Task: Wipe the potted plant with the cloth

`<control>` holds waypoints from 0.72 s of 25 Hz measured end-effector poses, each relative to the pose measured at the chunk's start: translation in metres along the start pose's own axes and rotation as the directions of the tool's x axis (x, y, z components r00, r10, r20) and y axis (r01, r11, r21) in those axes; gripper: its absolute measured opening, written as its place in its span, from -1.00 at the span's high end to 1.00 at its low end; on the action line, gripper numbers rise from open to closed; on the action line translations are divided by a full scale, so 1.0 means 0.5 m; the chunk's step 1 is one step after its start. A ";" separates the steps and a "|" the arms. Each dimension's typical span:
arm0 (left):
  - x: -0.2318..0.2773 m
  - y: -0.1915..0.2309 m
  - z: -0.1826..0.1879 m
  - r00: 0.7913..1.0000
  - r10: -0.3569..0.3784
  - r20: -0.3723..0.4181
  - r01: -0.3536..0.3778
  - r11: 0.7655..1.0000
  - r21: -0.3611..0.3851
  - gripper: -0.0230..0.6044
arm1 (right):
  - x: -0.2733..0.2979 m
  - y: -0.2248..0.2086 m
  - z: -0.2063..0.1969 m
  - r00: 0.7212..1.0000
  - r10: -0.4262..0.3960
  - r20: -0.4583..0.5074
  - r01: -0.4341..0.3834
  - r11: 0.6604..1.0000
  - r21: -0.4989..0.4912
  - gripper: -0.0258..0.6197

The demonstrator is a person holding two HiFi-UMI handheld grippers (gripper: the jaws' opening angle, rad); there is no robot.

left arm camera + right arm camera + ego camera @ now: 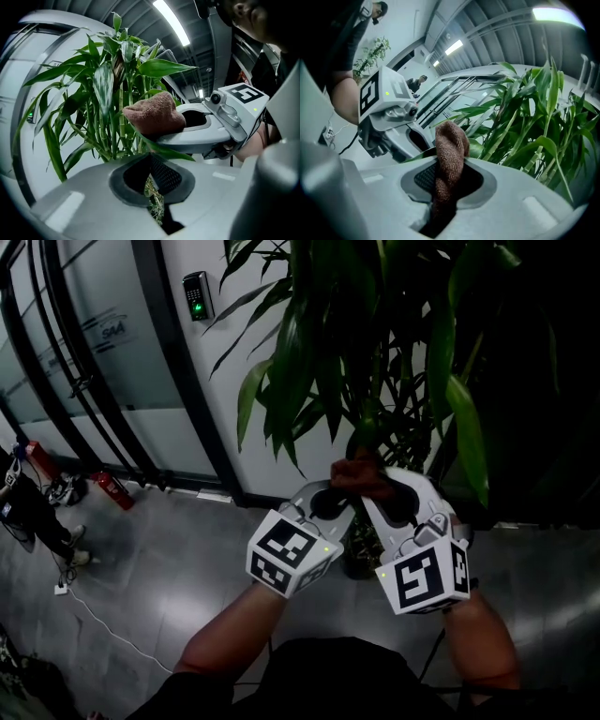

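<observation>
The potted plant (375, 334) is a tall bunch of green canes and long leaves, also in the left gripper view (108, 93) and the right gripper view (534, 122). My right gripper (377, 491) is shut on a brown terry cloth (450, 154), which sticks up past its tips. The cloth (154, 117) rests against one long leaf (171, 152) among the lower foliage. My left gripper (151, 157) is shut, and that leaf runs across its tips; whether it is pinched I cannot tell. Both grippers point nearly level and meet tip to tip at the cloth (361, 476).
The dark pot (358, 554) stands on the grey floor below the grippers. Behind the plant is a white wall with a keypad (197, 296) and glass doors (84, 352). Two red fire extinguishers (114, 490) and a standing person (37, 512) are at the left.
</observation>
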State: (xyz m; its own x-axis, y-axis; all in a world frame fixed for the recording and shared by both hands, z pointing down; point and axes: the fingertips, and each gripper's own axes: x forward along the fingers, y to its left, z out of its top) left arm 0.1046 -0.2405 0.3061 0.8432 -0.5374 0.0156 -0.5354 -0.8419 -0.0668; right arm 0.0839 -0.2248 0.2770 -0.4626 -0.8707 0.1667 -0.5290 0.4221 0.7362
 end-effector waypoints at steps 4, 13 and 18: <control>-0.002 -0.007 -0.023 1.000 0.019 -0.021 -0.019 1.000 0.002 0.87 | -0.028 0.037 -0.016 0.998 0.056 0.005 -0.056 0.998 0.000 0.72; -0.029 -0.002 -0.056 0.997 0.039 -0.065 -0.040 0.999 -0.023 0.87 | -0.052 0.108 -0.026 0.990 0.141 0.016 -0.141 0.989 0.045 0.72; -0.045 0.001 -0.064 0.996 0.060 -0.068 -0.063 0.997 -0.040 0.87 | -0.072 0.152 -0.027 0.984 0.176 0.034 -0.179 0.981 0.072 0.72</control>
State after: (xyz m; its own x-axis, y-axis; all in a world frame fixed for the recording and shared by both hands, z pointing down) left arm 0.0835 -0.2303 0.3375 0.8041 -0.5892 0.0793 -0.5890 -0.8076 -0.0281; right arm 0.0699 -0.1648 0.3357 -0.5729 -0.7734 0.2715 -0.4876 0.5878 0.6455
